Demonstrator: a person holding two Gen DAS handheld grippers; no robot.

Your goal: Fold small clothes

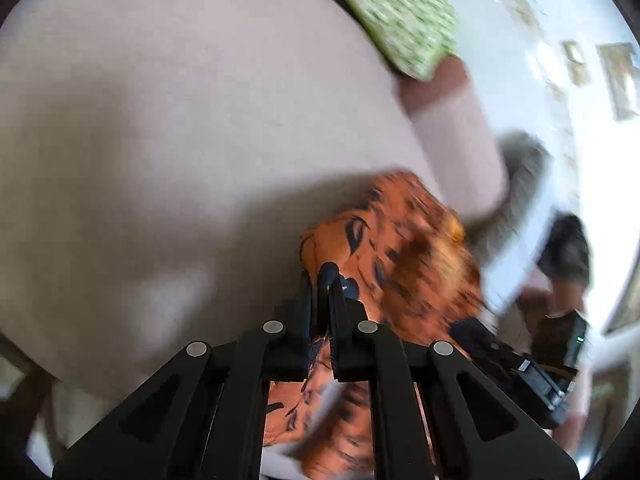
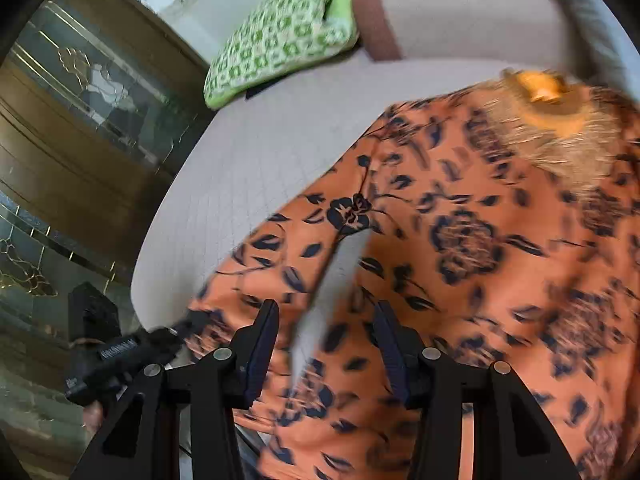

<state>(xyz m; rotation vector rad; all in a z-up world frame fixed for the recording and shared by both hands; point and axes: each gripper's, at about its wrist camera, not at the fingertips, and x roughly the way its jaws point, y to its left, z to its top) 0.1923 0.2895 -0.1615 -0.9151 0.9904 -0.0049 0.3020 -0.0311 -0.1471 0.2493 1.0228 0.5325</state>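
An orange garment with a dark floral print lies spread on a pale grey cushioned surface. My left gripper is shut on an edge of the garment, which bunches up just beyond the fingertips. My right gripper is open just above the garment, its fingers on either side of a slit in the cloth. The other gripper shows at the lower left of the right wrist view, pinching the cloth's edge. The picture is motion-blurred.
A green-and-white patterned pillow lies at the far end of the cushioned surface, also in the left wrist view. A wooden cabinet with leaded glass doors stands to the left. The surface's edge curves near my right gripper.
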